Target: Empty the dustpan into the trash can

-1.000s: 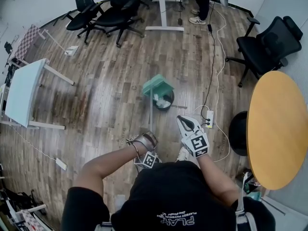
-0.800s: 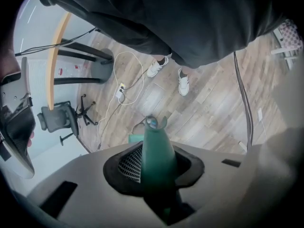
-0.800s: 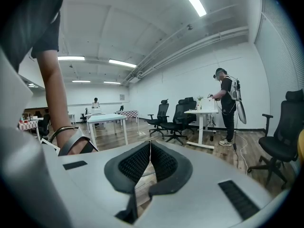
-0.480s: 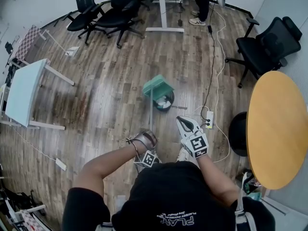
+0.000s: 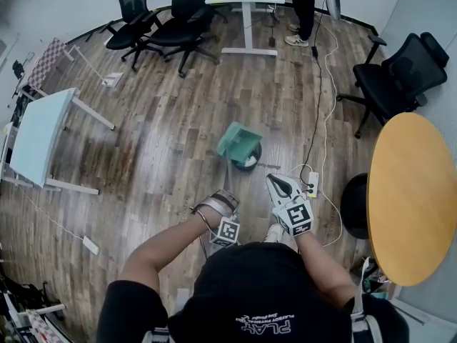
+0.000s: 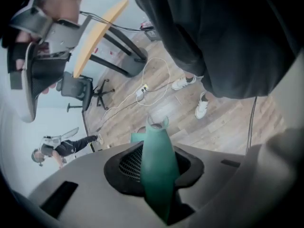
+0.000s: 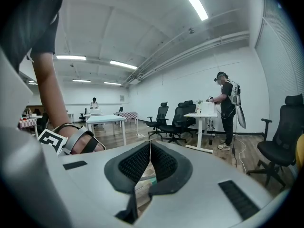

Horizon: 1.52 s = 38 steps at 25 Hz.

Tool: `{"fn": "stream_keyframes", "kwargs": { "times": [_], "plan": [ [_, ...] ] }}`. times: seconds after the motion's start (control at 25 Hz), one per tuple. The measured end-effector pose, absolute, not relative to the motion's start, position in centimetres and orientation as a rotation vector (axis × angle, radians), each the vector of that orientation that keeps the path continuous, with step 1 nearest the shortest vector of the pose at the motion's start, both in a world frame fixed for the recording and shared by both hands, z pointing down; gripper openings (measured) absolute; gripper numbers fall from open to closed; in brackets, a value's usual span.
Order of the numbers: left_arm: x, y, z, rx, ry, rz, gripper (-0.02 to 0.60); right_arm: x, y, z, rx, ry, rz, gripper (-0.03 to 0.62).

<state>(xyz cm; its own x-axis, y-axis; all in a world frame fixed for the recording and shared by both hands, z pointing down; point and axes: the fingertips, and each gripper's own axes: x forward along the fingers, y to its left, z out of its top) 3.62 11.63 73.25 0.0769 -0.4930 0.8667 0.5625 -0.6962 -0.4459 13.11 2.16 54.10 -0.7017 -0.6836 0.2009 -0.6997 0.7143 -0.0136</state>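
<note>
A green long-handled dustpan (image 5: 239,140) hangs tilted over a small black trash can (image 5: 249,161) with white scraps inside, mid-floor in the head view. Its thin handle (image 5: 227,181) runs down to my left gripper (image 5: 220,204), which is shut on it. In the left gripper view the green handle (image 6: 156,170) fills the gap between the pads, and the pan (image 6: 137,137) shows at its far end. My right gripper (image 5: 280,186) hovers just right of the handle, near the can, its jaws together and empty. In the right gripper view its pads (image 7: 142,161) meet at the tips.
A white cable and a power strip (image 5: 312,184) lie on the wood floor right of the can. A round yellow table (image 5: 410,199) and a black chair (image 5: 396,70) stand to the right. A pale table (image 5: 39,138) is at left. Another person (image 5: 303,6) stands by the far desk.
My left gripper has risen and rolled with the handle, and the dustpan has turned over the can. The right gripper has stayed where it was.
</note>
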Motion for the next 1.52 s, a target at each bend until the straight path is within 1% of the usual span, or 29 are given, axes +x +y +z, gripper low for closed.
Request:
{"fn": "stream_keyframes", "kwargs": {
  "times": [0.24,0.56,0.96,1.28,1.52],
  "plan": [
    [4.4,9.3,69.7,-1.88,0.196,-1.698,0.106,12.6,1.9,53.7,1.128,-2.728,0.119,0.025],
    [1.6,5.9,66.8,-2.1,0.495,-1.661,0.104,11.4,2.0,53.6,1.154,-2.703,0.106,0.025],
    [-4.8,0.4,63.3,-2.322,0.924,-1.548,0.101,7.9,1.3,53.0,1.18,-2.689,0.074,0.025],
    [-11.0,-0.4,62.4,-2.464,1.338,-1.4,0.1,3.3,0.4,52.3,1.215,-2.672,0.032,0.025],
    [-15.2,-1.7,61.9,-2.536,1.597,-1.291,0.101,1.5,-0.3,52.0,1.237,-2.652,0.025,0.025]
  ]
}}
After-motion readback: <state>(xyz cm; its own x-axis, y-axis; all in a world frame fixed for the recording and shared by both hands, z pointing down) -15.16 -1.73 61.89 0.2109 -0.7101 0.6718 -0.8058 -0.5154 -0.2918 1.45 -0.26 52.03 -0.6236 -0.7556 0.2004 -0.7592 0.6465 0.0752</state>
